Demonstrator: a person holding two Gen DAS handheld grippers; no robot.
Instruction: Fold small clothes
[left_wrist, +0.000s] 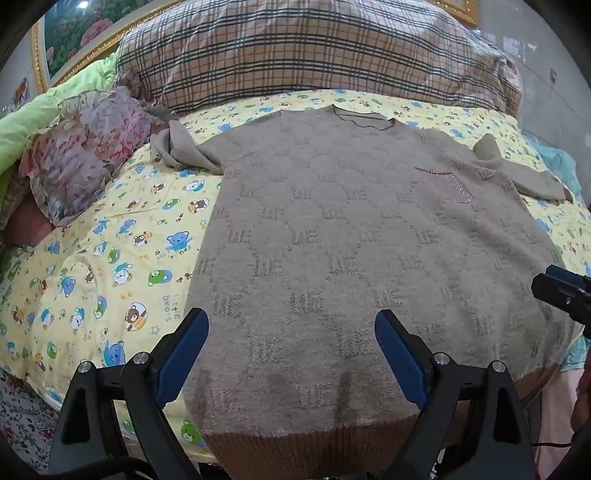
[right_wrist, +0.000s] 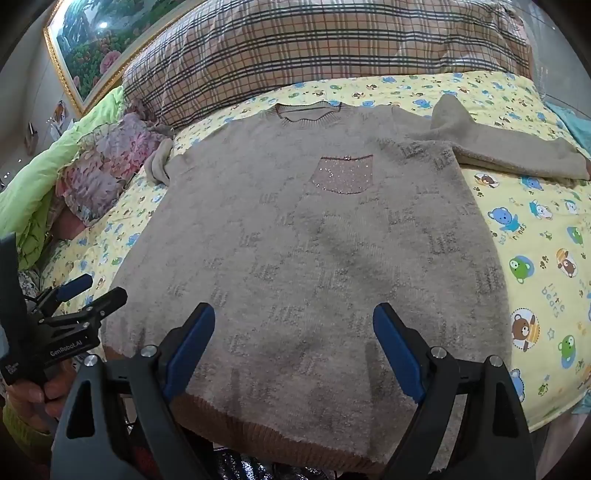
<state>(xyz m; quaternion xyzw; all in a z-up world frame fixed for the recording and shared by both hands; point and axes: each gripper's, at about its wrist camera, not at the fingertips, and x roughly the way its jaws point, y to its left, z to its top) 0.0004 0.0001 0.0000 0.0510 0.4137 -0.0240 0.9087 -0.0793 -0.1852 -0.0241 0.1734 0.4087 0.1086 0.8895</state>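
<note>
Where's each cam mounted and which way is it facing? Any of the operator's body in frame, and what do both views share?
Left wrist: on the left gripper, over the hem, facing the collar across the beige sweater; right gripper tip at right edge.
Right wrist: on the right gripper, same heading, nearer the sparkly pocket; left gripper and the holding hand at left.
Shared: sweater, bear-print sheet, plaid pillow.

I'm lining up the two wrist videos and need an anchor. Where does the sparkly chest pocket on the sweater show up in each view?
Left wrist: the pocket sits upper right, seen at a slant, near the far sleeve.
Right wrist: the pocket sits just above the middle, seen almost square on, below the collar.
Shared landmark: the ribbed collar at the sweater's far edge, in front of the plaid pillow.
</note>
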